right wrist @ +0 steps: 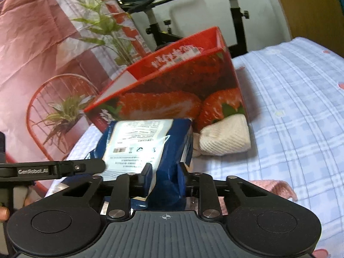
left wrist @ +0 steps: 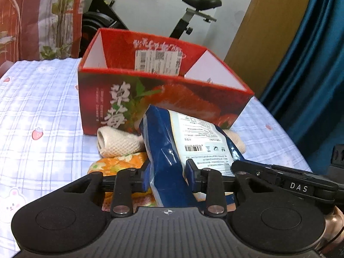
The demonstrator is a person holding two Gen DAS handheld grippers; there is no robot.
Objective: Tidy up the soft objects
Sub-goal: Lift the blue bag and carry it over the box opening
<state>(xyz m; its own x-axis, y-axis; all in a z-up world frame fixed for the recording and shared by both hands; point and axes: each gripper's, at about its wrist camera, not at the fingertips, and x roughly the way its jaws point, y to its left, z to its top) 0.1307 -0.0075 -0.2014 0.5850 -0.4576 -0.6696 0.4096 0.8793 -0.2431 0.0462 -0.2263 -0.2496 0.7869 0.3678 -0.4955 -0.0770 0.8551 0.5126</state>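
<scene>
A blue soft pack with a white label (left wrist: 185, 137) is held between both grippers above the bed, in front of the red strawberry box (left wrist: 150, 90). My left gripper (left wrist: 168, 172) is shut on its left side. My right gripper (right wrist: 164, 173) is shut on the same pack (right wrist: 146, 142). The right gripper's finger also shows in the left wrist view (left wrist: 268, 172). A cream knitted roll (left wrist: 117, 143) lies against the box front. It also shows in the right wrist view (right wrist: 225, 137). An orange flowered cloth (left wrist: 117, 163) lies under my left gripper.
The open red box (right wrist: 172, 81) stands on a blue checked bedsheet (left wrist: 38, 111). A pink cloth (right wrist: 277, 186) lies by my right gripper. An exercise bike (left wrist: 189, 15) stands behind the bed, a floral quilt (right wrist: 43, 43) beside it, and a blue curtain (left wrist: 311, 64) at the right.
</scene>
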